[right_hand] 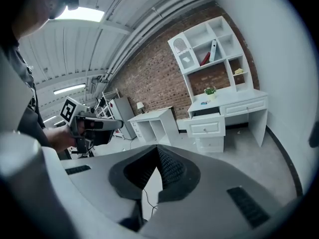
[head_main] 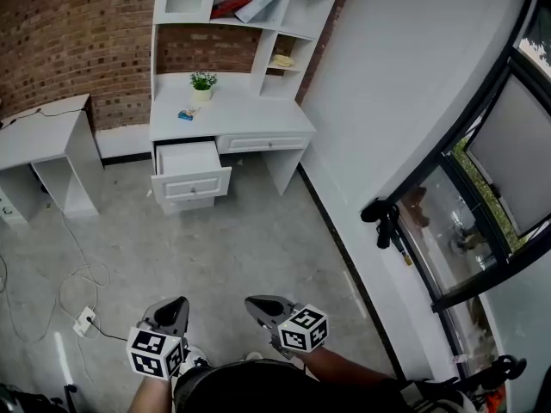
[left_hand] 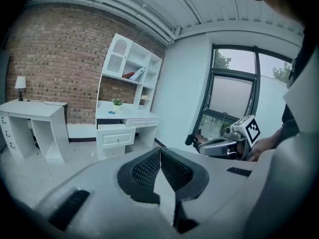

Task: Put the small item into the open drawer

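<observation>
A small blue item lies on the white desk, beside a potted plant. Below it the desk's top left drawer stands pulled open. Both grippers are far from the desk, held low over the floor near the person. My left gripper and right gripper each have their jaws closed tip to tip with nothing between them. The left gripper view shows the open drawer and the blue item in the distance. In the right gripper view the drawer is also far off.
A second white desk stands left of the main one against the brick wall. Cables and a power strip lie on the floor at left. A white wall and a window run along the right. Shelves above the desk hold folders.
</observation>
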Demonstrator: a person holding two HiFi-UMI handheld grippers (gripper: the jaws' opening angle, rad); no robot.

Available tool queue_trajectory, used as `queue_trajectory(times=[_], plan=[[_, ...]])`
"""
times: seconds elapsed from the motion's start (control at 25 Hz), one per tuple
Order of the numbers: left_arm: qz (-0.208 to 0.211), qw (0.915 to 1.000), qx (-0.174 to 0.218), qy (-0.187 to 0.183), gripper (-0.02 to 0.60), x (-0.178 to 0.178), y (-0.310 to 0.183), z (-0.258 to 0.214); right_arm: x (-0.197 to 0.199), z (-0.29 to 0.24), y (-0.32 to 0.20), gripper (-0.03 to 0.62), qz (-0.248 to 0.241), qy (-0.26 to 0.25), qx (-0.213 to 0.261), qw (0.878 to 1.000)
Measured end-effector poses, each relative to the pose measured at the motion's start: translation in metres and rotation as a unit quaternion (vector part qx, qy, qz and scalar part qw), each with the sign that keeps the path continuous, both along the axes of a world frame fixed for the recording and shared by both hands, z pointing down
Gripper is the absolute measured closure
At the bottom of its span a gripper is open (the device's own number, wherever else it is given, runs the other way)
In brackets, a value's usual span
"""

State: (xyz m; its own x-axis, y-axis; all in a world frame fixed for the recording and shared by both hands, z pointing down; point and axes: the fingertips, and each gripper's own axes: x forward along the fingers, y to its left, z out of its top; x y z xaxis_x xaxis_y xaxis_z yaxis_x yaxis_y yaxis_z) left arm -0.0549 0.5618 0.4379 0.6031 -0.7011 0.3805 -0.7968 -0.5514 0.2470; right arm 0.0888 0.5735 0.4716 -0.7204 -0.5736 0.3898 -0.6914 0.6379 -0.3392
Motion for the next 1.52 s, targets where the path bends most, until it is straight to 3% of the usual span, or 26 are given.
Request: queue_trajectory(times=[0.24,0.92,1.52], plan=[[0.036,0.9988,-0.031,-0.01,0.563,0.0,-0.006,0.012,-0.016,-0.001,-0.004,0.589,-0.006,0.005,-0.001,1.0],[0.074,0.997,-0.014,-0.013,0.563,-0.063,-0.043,0.017,-0.078,0.009,-0.026,0.589,0.033,0.018,0.001,0.999],[0.063,0.9978,-0.018,-0.003,0.563,-0.084,-0.064,0.025,-0.097,0.015,-0.053,0.589,0.02,0.023,-0.009,1.0]])
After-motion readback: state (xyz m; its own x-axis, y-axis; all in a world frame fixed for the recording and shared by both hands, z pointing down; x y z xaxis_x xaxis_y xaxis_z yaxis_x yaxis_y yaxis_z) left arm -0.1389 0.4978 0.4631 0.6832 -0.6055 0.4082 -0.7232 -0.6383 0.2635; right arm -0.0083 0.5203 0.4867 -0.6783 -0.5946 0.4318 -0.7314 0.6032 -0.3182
